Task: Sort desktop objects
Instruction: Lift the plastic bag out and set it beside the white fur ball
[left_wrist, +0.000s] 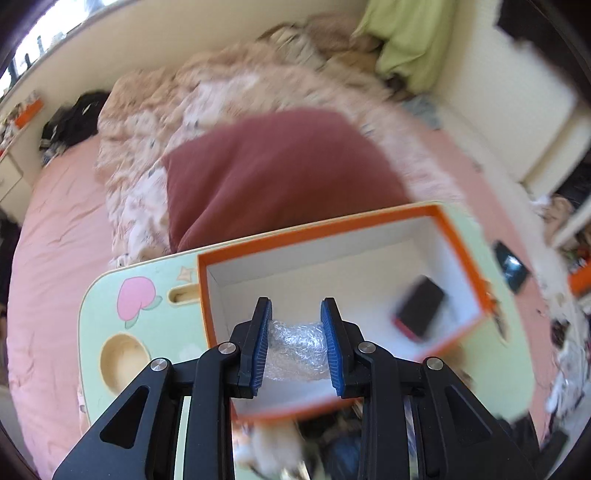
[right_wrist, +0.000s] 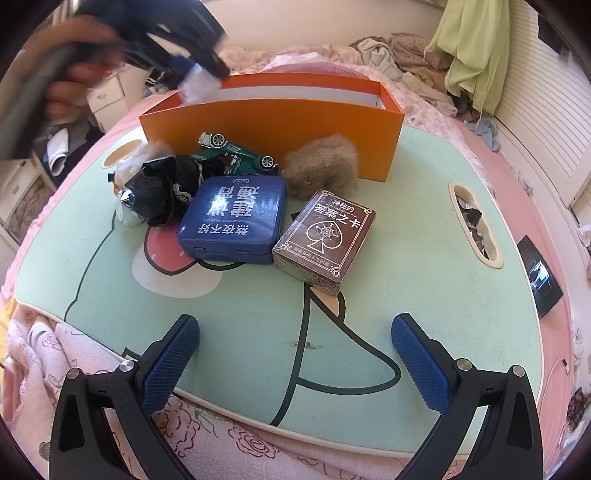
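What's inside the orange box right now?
In the orange box, a black item with a red edge lies on the white floor. The left tongs and their bubble wrap wad hide the near part.

A box (right_wrist: 271, 127) stands at the far side of the desk (right_wrist: 406, 280), which rests on a bed (left_wrist: 59, 229). Before the box lie a toy car (right_wrist: 236, 153) and a fur ball (right_wrist: 323, 166); nearer, a tin (right_wrist: 232, 219) sits left of a card deck (right_wrist: 325, 240). Inside the box lies a small case (left_wrist: 419, 308).
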